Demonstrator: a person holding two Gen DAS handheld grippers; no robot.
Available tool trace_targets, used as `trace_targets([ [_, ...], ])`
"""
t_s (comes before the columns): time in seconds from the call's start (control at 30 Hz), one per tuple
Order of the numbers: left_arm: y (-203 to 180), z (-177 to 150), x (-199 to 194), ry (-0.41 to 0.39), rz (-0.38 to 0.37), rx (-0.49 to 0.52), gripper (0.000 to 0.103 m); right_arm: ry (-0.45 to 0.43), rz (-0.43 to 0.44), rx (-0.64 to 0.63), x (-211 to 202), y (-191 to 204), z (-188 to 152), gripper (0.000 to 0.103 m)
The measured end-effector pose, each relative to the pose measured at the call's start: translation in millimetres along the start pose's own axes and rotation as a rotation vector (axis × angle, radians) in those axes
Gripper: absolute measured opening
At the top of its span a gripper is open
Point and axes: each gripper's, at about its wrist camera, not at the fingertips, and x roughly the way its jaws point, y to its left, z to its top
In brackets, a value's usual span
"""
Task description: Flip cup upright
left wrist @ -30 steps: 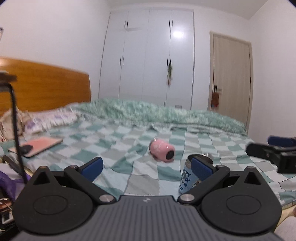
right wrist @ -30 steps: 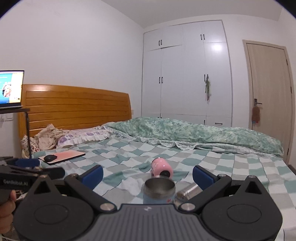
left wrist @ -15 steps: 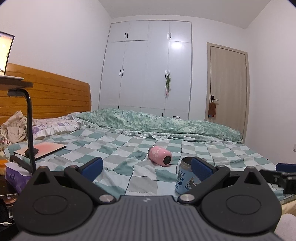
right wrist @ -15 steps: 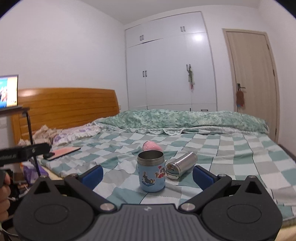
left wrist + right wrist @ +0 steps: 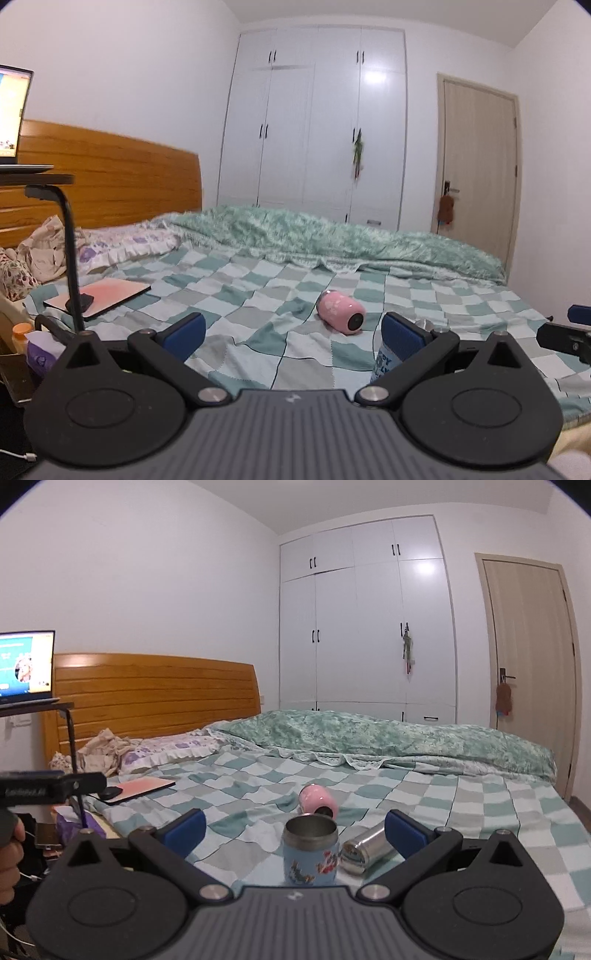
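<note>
Both views have tilted since a moment ago; right gripper (image 5: 294,827), jaws wide and empty, faces the bed (image 5: 480,812), where blue cup (image 5: 311,851) stands upright; steel cup (image 5: 364,845) beside lies sideways: clamp its middle, tip gently

- My right gripper (image 5: 294,827) has pulled back and sits level again: the blue cup (image 5: 311,851) lies lower between its fingers than half a second ago, closer to the palm.
- The steel cup (image 5: 364,845) has slid over against the right finger.
- My left gripper (image 5: 291,334) has swung left: its right finger now covers most of the blue cup (image 5: 382,363).
</note>
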Motion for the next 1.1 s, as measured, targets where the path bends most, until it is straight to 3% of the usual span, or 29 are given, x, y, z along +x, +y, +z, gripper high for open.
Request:
trace_targets([
  [0.23, 4, 37, 80, 0.142, -0.051, -0.055, 0.103, 0.062, 0.062, 0.052, 62, -29, 49, 0.103],
  [0.33, 6, 46, 114, 0.175, -0.1, -0.068, 0.103, 0.092, 0.058, 0.074, 97, -43, 65, 0.103],
  [0.5, 5, 52, 167, 0.218, -0.116, -0.061, 0.103, 0.169, 0.089, 0.089, 167, -62, 81, 0.103],
  [0.67, 2, 44, 233, 0.305, -0.151, -0.022, 0.103, 0.251, 0.077, 0.039, 245, -71, 92, 0.103],
  [0.9, 1, 30, 351, 0.495, -0.289, -0.178, 0.103, 0.386, 0.086, 0.026, 353, -89, 98, 0.103],
  [1.03, -9, 25, 421, 0.55, -0.31, -0.194, 0.103, 0.491, 0.129, 0.091, 417, -100, 87, 0.103],
  [1.1, -9, 16, 461, 0.603, -0.247, -0.24, 0.103, 0.527, 0.111, 0.125, 449, -108, 82, 0.103],
])
